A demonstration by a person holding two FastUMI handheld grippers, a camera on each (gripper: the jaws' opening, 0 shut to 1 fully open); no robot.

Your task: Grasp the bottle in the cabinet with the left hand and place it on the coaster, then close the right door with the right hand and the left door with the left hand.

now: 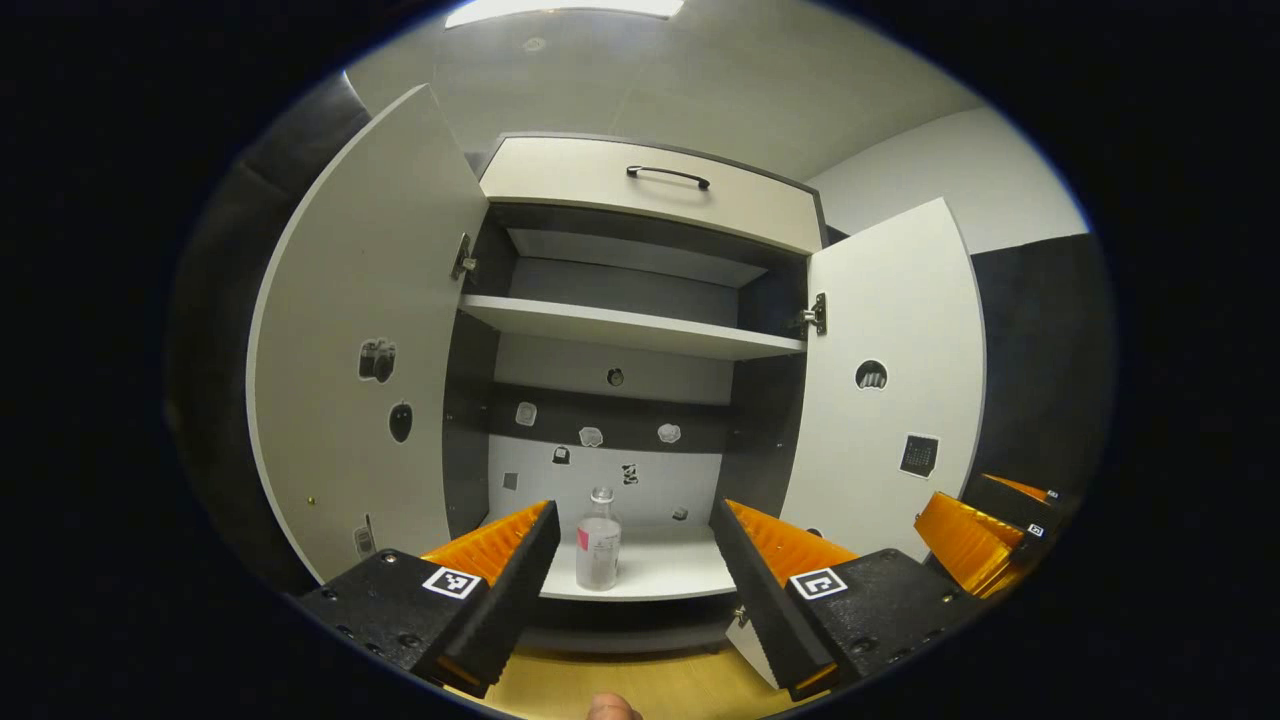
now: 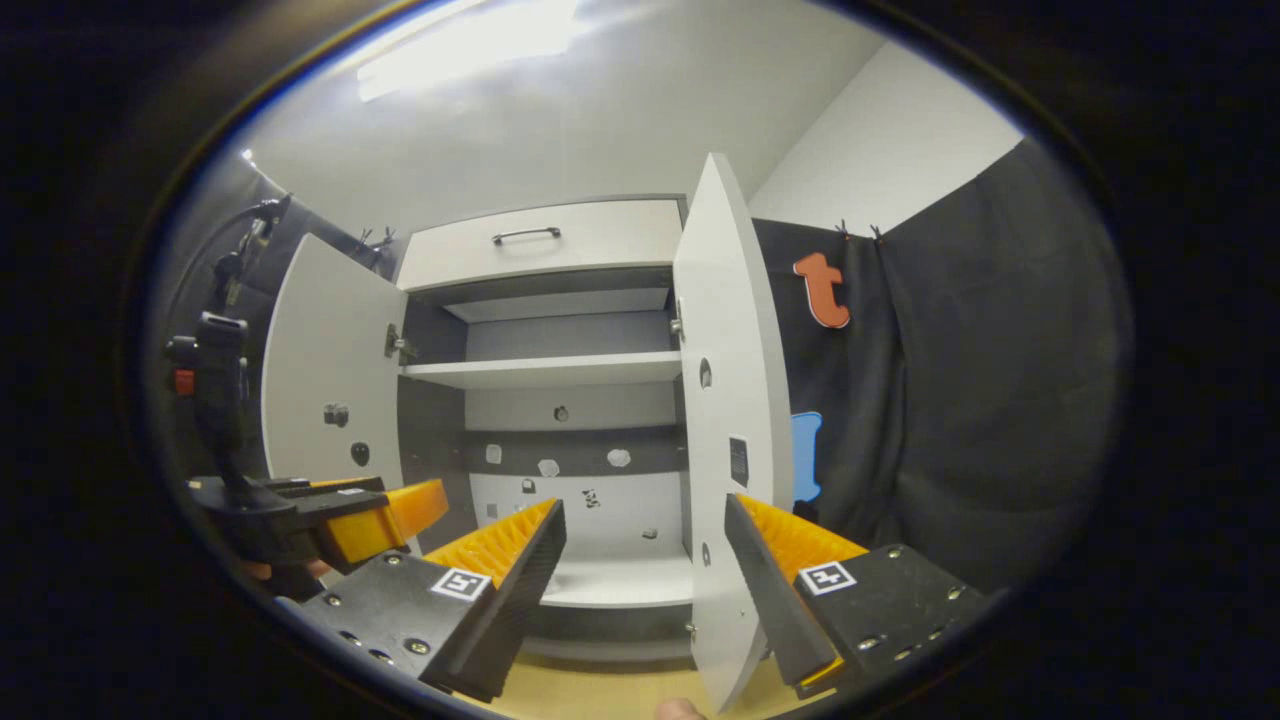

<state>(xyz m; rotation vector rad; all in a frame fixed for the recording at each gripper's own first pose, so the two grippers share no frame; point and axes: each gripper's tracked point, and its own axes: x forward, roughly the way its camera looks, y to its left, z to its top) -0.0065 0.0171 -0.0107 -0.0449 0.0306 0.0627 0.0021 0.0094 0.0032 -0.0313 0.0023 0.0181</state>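
Left gripper [image 1: 632, 560]: jaws spread wide, nothing between them but air. It sits in front of the cabinet [image 1: 650, 190], short of the bottom shelf [image 1: 660, 570]; the bottle [image 1: 599, 540] is framed in the gap between the fingers, farther back, not touched.

Bottle: clear, pink label, capped. Stands upright on the bottom shelf, long axis vertical, neck and cap pointing straight up. Near the shelf's front edge, slightly left of centre, apart from both side walls.

Right gripper [image 2: 645, 555]: also released, jaws wide apart, holding nothing. It's off to the right of the left one; seen in the left gripper view at the lower right [image 1: 985, 530]. In the right gripper view the edge of the right door [image 2: 725, 420] falls in the gap between its fingers, closer to the right finger; contact with the door can't be told.

Left door [image 1: 340, 350] swung fully open, right door likewise open. Middle shelf [image 1: 630, 328] bare. Drawer front with a dark handle [image 1: 668, 176] above the opening. Small stickers on the back panel and both doors. Wood-tone surface [image 1: 600, 680] below the cabinet.
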